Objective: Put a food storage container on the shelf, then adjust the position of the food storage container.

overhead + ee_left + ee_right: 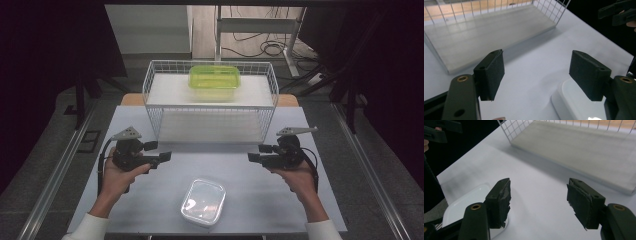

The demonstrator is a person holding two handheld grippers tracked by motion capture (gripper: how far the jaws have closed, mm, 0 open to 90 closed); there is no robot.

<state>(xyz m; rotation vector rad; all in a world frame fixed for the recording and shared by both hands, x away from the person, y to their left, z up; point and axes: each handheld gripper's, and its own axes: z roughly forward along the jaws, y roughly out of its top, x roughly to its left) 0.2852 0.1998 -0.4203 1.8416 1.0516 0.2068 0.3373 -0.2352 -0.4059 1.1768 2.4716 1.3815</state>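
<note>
Clear plastic, a lidded box (203,202) lies on the near middle of the pale table (150,200), between the two hands and a little nearer the person. The left gripper (164,159) and the right gripper (251,158) hang above the table, tips turned toward each other, each with jaws spread and nothing between them. Behind stands a white wire rack (210,102) with a green box (214,80) on top.

The worktop (260,200) is smooth, matt pale grey. On it, the clear container (203,202) looks like glossy plastic. The rack (210,102) is thin white-coated wire around a dull, faintly ribbed shelf board. Each tool's pads (501,202) are matt black, rough-edged rubbery material.
</note>
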